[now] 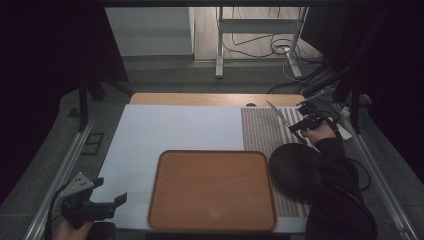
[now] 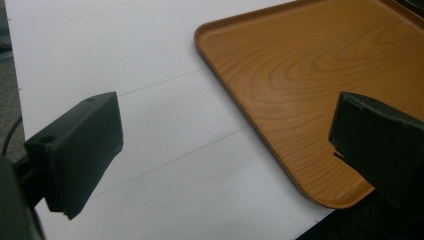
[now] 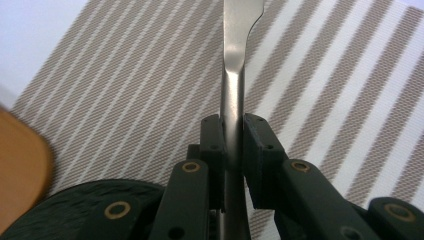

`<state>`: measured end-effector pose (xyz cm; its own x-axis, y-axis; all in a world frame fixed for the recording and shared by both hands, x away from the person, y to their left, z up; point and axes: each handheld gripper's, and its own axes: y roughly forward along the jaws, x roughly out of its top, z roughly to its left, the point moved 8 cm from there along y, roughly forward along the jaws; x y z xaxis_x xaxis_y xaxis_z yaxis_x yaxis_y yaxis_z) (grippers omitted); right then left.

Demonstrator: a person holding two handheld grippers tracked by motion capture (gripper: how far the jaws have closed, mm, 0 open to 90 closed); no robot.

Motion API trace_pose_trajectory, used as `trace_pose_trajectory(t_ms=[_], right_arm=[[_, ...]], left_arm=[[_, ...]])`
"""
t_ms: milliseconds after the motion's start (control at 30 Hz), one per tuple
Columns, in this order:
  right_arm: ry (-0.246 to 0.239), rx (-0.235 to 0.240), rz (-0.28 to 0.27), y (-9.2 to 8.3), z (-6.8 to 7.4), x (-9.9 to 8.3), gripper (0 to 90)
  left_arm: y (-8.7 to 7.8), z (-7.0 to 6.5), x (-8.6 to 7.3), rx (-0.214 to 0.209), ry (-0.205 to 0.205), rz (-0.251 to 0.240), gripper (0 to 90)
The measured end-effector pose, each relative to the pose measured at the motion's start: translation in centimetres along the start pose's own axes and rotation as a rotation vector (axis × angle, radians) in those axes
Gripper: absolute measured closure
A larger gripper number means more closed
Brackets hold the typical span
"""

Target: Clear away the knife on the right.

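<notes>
- High view: table [image 1: 150, 125] under a white sheet, with a striped mat [image 1: 262, 130] on its right part. A wooden tray [image 1: 212, 190] lies empty near the front edge, and a black round plate [image 1: 295, 170] sits just beside the tray's right rim, on the mat. The right gripper [image 1: 298, 125] is over the far right of the mat, a metal knife [image 1: 280, 116] sticking out of it up and away from the person. The left gripper [image 1: 117, 202] hangs at the front left corner, well apart from the knife.
- Left gripper view: the two black jaws stand wide apart with nothing between them. Below them lie the white sheet and the tray's [image 2: 300, 90] near corner.
- Right gripper view: the right gripper [image 3: 232, 135] is clamped on the knife [image 3: 235, 65], its pads pressing both sides of the narrow metal handle. The broader part runs on toward the top edge, above the striped mat [image 3: 340, 90]. The black plate [image 3: 75, 210] shows at lower left, and a blurred bit of the tray [image 3: 20, 165] at the left edge.
</notes>
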<state>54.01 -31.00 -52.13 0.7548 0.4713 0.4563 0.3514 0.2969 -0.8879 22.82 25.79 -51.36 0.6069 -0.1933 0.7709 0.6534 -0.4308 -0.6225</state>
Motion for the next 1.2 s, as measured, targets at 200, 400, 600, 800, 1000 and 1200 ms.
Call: trace_pose_trajectory(t_ms=[200,400,600,800,1000,1200], right_arm=[[-0.04,0.012,-0.004,-0.5,2.0,-0.3,80.4],[-0.071,0.031,0.001,-0.8,4.2,-1.2,80.4],[-0.114,0.044,0.01,-0.9,6.3,-2.1,80.4],[-0.149,0.068,0.018,-1.1,8.7,-3.1,80.3],[-0.201,0.098,0.023,-1.3,11.6,-4.0,80.3],[-0.254,0.136,0.028,-1.5,14.8,-4.9,80.3]], left_arm=[[0.0,0.0,0.0,0.002,0.001,0.0,2.0],[0.0,0.0,0.0,0.003,0.001,0.0,2.0],[0.0,0.0,0.0,0.004,0.002,0.0,2.0],[0.0,0.0,0.0,0.004,0.003,0.0,2.0],[0.0,0.0,0.0,0.005,0.004,0.001,2.0],[0.0,0.0,0.0,0.005,0.004,0.001,2.0]])
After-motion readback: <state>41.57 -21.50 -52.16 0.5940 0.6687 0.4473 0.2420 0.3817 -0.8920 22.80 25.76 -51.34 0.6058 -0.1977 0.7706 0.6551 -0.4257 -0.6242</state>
